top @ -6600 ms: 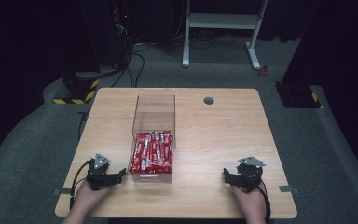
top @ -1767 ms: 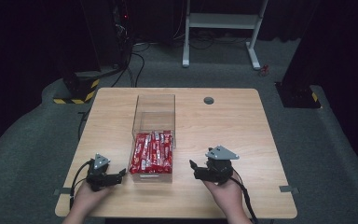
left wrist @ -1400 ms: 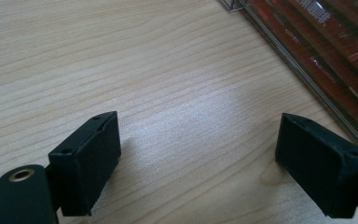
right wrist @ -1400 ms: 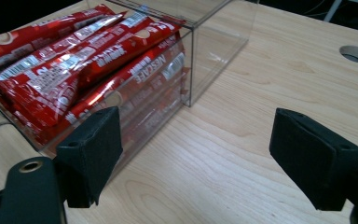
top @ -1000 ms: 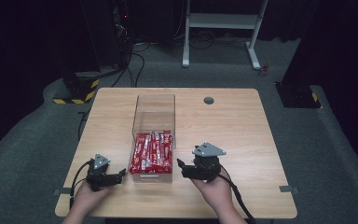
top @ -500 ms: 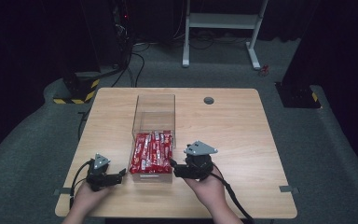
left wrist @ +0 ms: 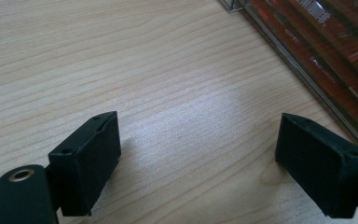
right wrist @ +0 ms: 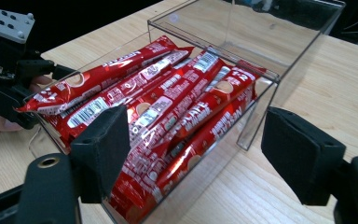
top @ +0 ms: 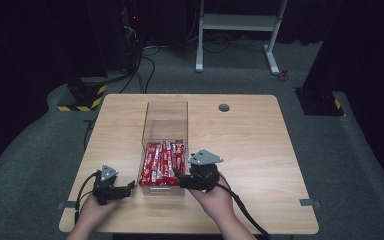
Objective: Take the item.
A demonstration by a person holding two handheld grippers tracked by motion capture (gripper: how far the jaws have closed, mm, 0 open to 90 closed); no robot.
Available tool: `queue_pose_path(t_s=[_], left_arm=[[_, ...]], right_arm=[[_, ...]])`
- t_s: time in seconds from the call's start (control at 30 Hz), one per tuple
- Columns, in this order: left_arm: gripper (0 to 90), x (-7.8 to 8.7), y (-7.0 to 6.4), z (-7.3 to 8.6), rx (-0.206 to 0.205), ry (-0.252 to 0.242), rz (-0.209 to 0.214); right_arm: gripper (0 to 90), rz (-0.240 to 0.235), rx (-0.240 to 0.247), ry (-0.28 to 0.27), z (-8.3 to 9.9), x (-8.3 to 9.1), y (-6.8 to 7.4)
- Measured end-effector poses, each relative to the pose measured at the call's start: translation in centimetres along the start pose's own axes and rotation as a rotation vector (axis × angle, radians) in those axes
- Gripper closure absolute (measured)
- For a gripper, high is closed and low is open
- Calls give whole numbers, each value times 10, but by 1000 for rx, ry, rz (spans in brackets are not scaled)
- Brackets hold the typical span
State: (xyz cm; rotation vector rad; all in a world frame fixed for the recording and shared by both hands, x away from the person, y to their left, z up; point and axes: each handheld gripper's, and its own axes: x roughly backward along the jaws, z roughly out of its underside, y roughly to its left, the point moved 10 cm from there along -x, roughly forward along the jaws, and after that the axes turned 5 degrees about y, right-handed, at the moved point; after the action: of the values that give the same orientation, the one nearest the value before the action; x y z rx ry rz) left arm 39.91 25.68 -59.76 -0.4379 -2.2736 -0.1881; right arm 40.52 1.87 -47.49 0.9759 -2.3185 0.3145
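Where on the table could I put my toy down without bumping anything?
Big bare patch: the table's right side, past the right gripper. Another behind the clear box, beside the round hole. Also the strip left of the box. Crowded: the near edge, where the left gripper, red packets and hands meet.

Clear plastic box (top: pixel 164 116), rectangular, open top, long axis running 12 to 6 o'clock, standing flat on the table left of centre. Far half, toward 12 o'clock, holds nothing but bare floor.

Red snack sticks (top: pixel 163 163), long slim foil packets with white lettering and barcodes, fill the near half, toward 6 o'clock. They lie lengthwise along the box, side by side and stacked in layers, some slightly askew. In the right gripper view the packets (right wrist: pixel 168 116) press against the near wall (right wrist: pixel 256 116), the top ones level with the rim; one end pokes over the rim at about 9 o'clock.
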Motion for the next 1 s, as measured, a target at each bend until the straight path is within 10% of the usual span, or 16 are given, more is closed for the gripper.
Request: queue_pose_path(t_s=[0.5, 1.0], left_arm=[[142, 0, 0, 0, 0, 0, 0], [142, 0, 0, 0, 0, 0, 0]], right_arm=[[288, -27, -10, 26, -1, -17, 8], [621, -19, -40, 11, 4, -20, 7]])
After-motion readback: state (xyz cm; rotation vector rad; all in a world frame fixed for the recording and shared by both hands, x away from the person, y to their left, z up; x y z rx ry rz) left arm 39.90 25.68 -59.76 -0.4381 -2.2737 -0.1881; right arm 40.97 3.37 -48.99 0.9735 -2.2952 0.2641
